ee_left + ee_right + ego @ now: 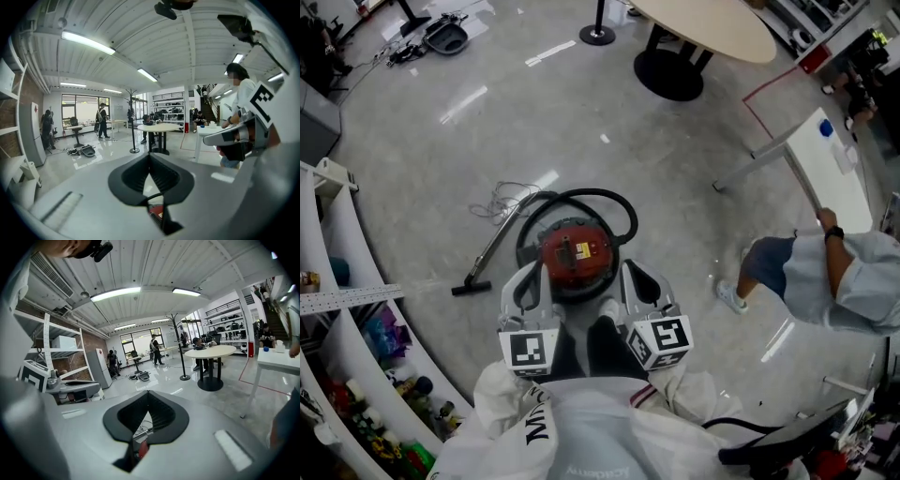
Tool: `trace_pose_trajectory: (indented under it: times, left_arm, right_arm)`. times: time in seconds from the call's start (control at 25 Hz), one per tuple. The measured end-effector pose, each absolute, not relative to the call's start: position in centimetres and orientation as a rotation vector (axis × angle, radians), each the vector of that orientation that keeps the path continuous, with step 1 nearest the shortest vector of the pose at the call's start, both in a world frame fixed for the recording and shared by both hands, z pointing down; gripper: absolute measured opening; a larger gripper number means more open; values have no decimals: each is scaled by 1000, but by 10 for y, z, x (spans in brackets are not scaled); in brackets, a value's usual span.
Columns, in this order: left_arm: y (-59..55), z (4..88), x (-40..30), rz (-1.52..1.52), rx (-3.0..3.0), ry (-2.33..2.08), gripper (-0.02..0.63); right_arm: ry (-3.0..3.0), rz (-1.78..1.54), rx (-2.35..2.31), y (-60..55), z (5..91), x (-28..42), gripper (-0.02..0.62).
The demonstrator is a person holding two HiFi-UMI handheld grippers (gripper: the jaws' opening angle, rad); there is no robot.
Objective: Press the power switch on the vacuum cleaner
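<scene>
Red vacuum cleaner (575,255) on the floor, a gripper at each side.
Its near edge is cut off behind the grippers, and the switch is hard to pick out. The left gripper (536,274) and right gripper (630,274) sit just beside it, jaws closed tip to tip on nothing. Its black hose (623,214) loops on the far side.

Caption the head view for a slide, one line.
The left gripper and right gripper flank a red vacuum cleaner on the grey floor, its black hose looped behind.

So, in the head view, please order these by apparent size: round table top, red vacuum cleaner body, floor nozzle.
1-2. round table top and red vacuum cleaner body: about alike; the frame cuts the table off.
3. floor nozzle: clearly smallest.
</scene>
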State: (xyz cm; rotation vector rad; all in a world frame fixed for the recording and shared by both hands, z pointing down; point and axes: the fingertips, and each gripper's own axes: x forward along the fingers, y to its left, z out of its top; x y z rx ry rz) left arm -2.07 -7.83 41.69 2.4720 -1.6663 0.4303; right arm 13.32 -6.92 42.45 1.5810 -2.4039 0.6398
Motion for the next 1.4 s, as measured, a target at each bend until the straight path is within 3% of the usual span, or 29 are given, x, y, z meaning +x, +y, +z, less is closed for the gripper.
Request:
trace_pose_trajectory:
  times: [1.4]
  left_arm:
    - [-124, 642, -8, 442, 2326, -1518, 0]
  right_arm:
    - [-2269, 784, 1504, -112, 636, 119, 0]
